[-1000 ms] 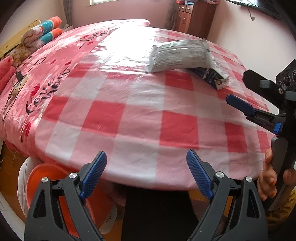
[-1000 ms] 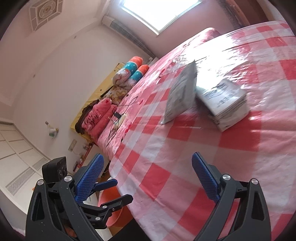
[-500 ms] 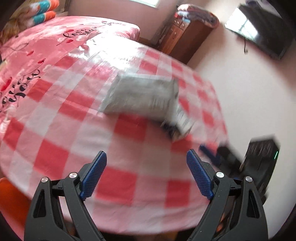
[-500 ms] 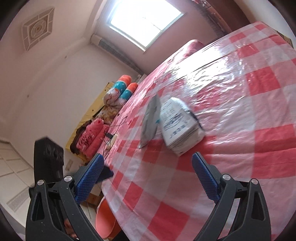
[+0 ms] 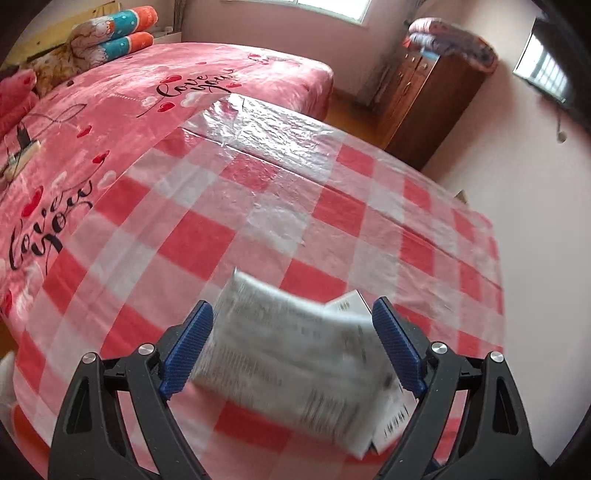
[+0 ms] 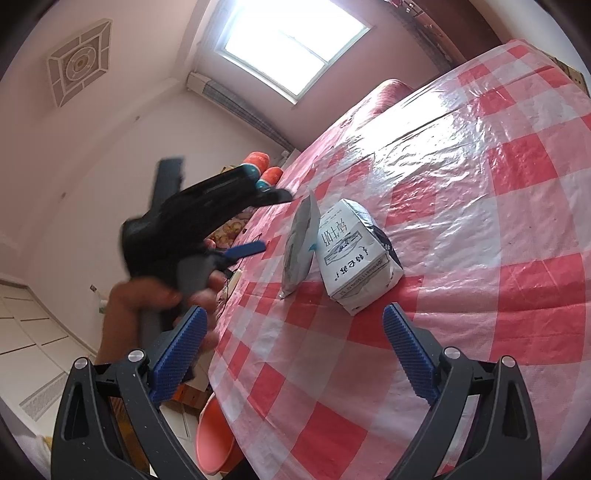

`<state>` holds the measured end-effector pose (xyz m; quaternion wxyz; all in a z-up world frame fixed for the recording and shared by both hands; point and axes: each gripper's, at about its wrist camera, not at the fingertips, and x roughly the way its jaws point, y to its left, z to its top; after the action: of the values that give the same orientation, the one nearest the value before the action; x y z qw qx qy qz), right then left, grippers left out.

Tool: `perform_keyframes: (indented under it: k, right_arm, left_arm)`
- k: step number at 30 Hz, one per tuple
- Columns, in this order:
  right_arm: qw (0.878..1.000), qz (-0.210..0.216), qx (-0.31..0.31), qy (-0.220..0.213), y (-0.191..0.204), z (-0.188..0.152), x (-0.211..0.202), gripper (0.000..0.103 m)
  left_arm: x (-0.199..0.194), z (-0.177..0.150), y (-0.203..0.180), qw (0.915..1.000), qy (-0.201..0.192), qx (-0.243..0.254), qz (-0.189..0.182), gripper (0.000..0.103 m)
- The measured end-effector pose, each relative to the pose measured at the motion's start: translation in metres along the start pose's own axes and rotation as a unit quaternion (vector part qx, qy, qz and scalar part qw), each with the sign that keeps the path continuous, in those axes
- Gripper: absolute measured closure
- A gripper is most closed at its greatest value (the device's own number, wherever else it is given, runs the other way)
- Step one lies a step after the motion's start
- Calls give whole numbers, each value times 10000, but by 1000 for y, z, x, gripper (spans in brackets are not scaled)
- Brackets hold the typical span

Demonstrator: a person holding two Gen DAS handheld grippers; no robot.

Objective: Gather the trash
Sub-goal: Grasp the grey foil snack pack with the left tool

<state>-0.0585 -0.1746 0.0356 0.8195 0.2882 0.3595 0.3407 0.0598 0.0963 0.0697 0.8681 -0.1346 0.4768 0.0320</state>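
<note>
A flat grey-white printed pouch (image 5: 291, 362) leans on edge against a crumpled white milk carton (image 5: 347, 306) on the red-and-white checked tablecloth (image 5: 192, 236). My left gripper (image 5: 291, 343) is open and angled down. The blurred pouch sits in the gap between its blue pads, and neither pad presses on it. In the right wrist view the left gripper (image 6: 266, 221), held by a hand (image 6: 159, 295), hovers just left of the pouch (image 6: 301, 240) and carton (image 6: 354, 254). My right gripper (image 6: 293, 354) stands open and empty, short of the carton.
An orange basin (image 6: 214, 435) sits on the floor under the table's near edge. A pink bed (image 5: 110, 110) with rolled pillows (image 5: 118, 33) adjoins the table. A wooden cabinet (image 5: 424, 96) stands by the far wall.
My left gripper has swung in over the table to the pouch, which now fills the gap between its fingers. The right gripper shifted slightly at first, then held still.
</note>
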Motion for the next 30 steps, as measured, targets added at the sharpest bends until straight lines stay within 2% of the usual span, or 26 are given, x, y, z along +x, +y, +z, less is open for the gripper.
perform_keyframes:
  k: [6,10,15,21,23,26,30]
  right_arm:
    - [9999,67,-39,82,1,0,1,8]
    - [9997,158,126,105,-6,1,1,8]
    - [9990,258,343,123,-15,3,0,8]
    - [9991,246,304,188,-14,3,0,8]
    - [9991,240,298,193,-14,4,-1,8]
    - [9991,233,299,186,-13,4,0,8]
    - [9992,216,282,194,-12,4,2,8]
  left_arm:
    - [16,3,-5,9991,161,185,355,15]
    - [13,-4,0,9986,218,285,384,15]
    - [7,-28,7,9964,426,569,463,15]
    - [-1,-62,23,9915,657,909,659,15]
    - [-7,-70,31,9917,663,879,668,15]
    - [-20,-77,43,9948,587,574,604,15]
    - [-30,-81,48,9988,421,11,245,15]
